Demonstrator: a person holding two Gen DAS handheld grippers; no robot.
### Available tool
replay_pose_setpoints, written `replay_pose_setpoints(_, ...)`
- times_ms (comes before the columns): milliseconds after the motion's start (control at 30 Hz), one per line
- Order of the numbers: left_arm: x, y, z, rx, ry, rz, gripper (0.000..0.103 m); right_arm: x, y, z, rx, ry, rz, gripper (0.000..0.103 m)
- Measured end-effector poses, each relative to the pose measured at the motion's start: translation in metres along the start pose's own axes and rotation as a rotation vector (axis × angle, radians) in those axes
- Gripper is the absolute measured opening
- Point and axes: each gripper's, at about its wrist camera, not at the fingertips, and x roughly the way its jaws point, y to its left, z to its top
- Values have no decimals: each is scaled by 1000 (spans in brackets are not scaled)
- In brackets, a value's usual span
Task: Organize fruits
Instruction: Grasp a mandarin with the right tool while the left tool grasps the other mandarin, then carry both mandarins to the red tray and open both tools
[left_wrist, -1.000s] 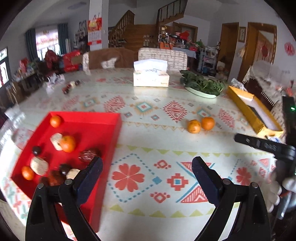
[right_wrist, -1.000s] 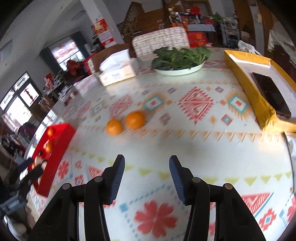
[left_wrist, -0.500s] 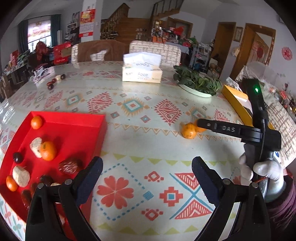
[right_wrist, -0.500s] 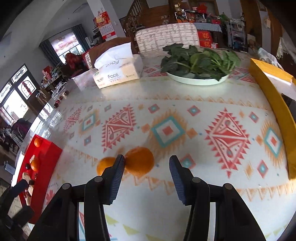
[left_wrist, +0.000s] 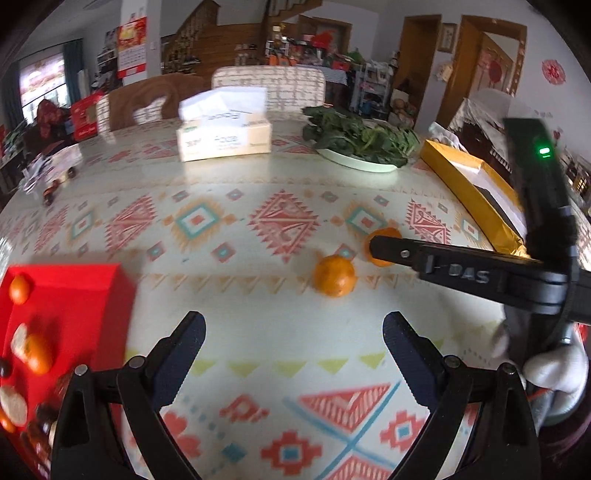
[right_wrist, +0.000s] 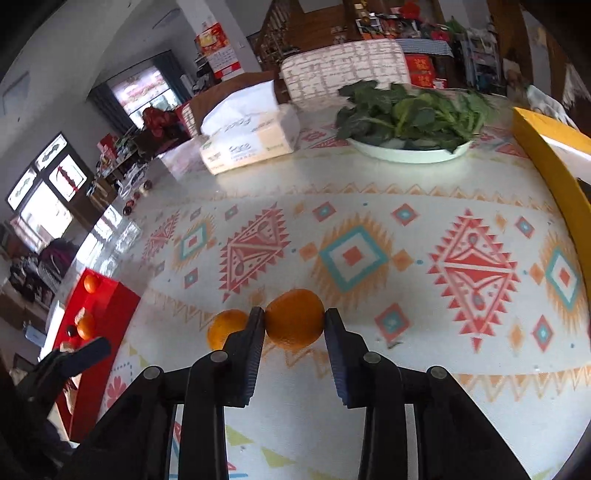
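We see 2 oranges on the patterned tablecloth (right_wrist: 369, 192). The bigger orange (right_wrist: 294, 319) sits between the fingers of our right gripper (right_wrist: 294, 332), both pads touching its sides, so the tongs are gripping it while it rests on the cloth. The smaller orange (right_wrist: 225, 328) lies just beside it, outside the left finger. Our left gripper (left_wrist: 293, 354) hangs wide open over bare cloth, near the red tray (left_wrist: 92, 295), which holds more oranges and some dark fruits. Beyond the oranges stand a tissue box (right_wrist: 251, 142) and a plate of greens (right_wrist: 410, 155); a yellow box (right_wrist: 546, 166) lies along the table's right edge.
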Motion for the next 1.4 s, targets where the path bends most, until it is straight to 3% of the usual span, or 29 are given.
replay_pose_setpoints(167,32,-15,17,37,28,-20,95,-14,-22,5,79,-27,3,36)
replay_pose_setpoints(233,42,-19,19,59,43,-16,86,-15,-26,6,94,-26,7,36)
replay_pose_setpoints(300,50,-23,19,77,67,-9,64,-15,-26,6,98,-23,11,36)
replay_pose_setpoints(433,53,-23,17,89,76,-16,33,-14,-24,6,86,-22,12,36)
replay_pose_setpoints(700,9,10,8,-42,1,-28,31,-17,-17,5,70,-35,26,36)
replay_pose_setpoints(1000,-101,125,-43,-298,-147,97,32,-21,19,-7,-21,-48,48,36)
replay_pose_setpoints(1100,-125,167,-63,-384,-165,161,32,-21,45,-14,-77,-52,31,36)
replay_pose_setpoints(1233,-135,210,-83,-472,-166,200,32,-22,92,-26,-138,-34,87,36)
replay_pose_setpoints(1400,-122,229,-85,-475,-132,206,32,-13,163,-34,-240,12,162,36)
